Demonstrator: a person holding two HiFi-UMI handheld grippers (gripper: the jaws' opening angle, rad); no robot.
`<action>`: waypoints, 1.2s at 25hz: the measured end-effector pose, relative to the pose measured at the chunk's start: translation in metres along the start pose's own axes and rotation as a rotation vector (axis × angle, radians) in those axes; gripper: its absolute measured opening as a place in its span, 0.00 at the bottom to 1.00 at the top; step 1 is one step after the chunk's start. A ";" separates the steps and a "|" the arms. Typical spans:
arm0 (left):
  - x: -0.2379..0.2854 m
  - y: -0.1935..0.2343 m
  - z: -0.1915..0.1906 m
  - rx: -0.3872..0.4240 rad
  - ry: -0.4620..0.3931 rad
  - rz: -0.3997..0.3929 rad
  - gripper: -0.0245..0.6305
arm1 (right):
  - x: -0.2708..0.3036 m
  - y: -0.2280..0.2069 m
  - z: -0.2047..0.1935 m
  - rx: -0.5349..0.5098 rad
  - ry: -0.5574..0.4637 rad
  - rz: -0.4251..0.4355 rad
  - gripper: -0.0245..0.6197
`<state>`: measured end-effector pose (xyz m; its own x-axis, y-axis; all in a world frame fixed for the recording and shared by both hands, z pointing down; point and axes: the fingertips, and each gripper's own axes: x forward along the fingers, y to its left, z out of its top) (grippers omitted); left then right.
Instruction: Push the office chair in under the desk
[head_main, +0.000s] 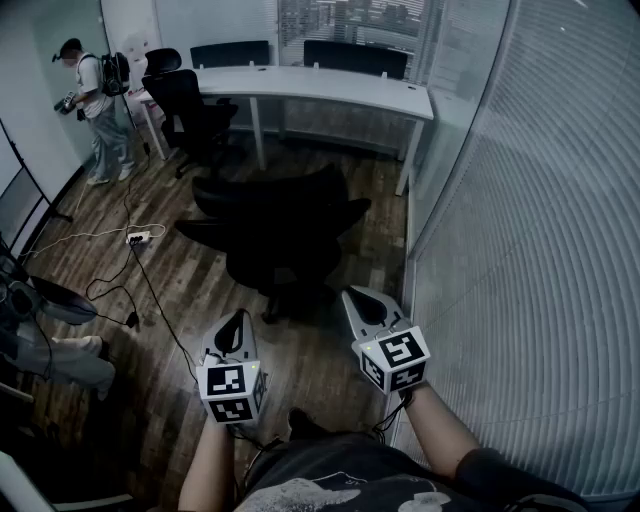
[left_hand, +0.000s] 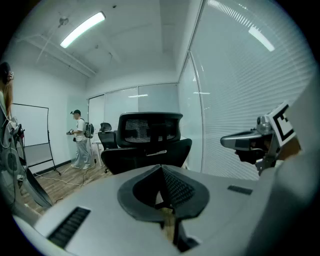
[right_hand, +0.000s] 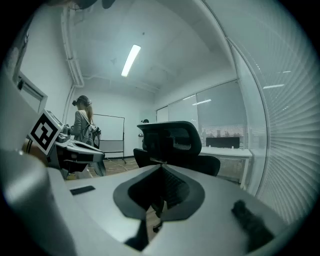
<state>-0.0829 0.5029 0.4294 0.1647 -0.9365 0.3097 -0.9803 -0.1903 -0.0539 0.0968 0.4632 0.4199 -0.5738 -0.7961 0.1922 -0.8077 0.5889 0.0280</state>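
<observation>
A black office chair (head_main: 285, 232) stands on the wood floor with its mesh back toward me, a little short of the white desk (head_main: 330, 88). The same chair (left_hand: 150, 142) fills the middle of the left gripper view, and the chair (right_hand: 172, 145) sits ahead in the right gripper view. My left gripper (head_main: 233, 335) is shut and empty, held just behind the chair's left side. At the chair's right rear my right gripper (head_main: 365, 300) is also shut with nothing in it. Neither touches the chair.
A glass wall with blinds (head_main: 520, 220) runs along the right. More black chairs (head_main: 190, 105) stand at the desk's left end. A person (head_main: 95, 105) stands at the far left by the wall. A power strip and cables (head_main: 138, 238) lie on the floor.
</observation>
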 end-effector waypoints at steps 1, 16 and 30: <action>-0.001 0.001 0.000 0.003 -0.002 0.002 0.06 | 0.000 0.001 0.001 -0.002 -0.003 -0.002 0.07; -0.004 0.006 0.000 0.007 -0.010 -0.002 0.06 | -0.007 -0.001 0.008 0.024 -0.073 0.003 0.07; 0.070 0.077 0.015 0.126 -0.036 0.015 0.06 | 0.060 -0.045 0.023 -0.223 -0.051 -0.223 0.08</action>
<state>-0.1456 0.4177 0.4328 0.1566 -0.9491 0.2734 -0.9615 -0.2098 -0.1775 0.0954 0.3857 0.4079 -0.3968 -0.9116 0.1078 -0.8680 0.4108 0.2791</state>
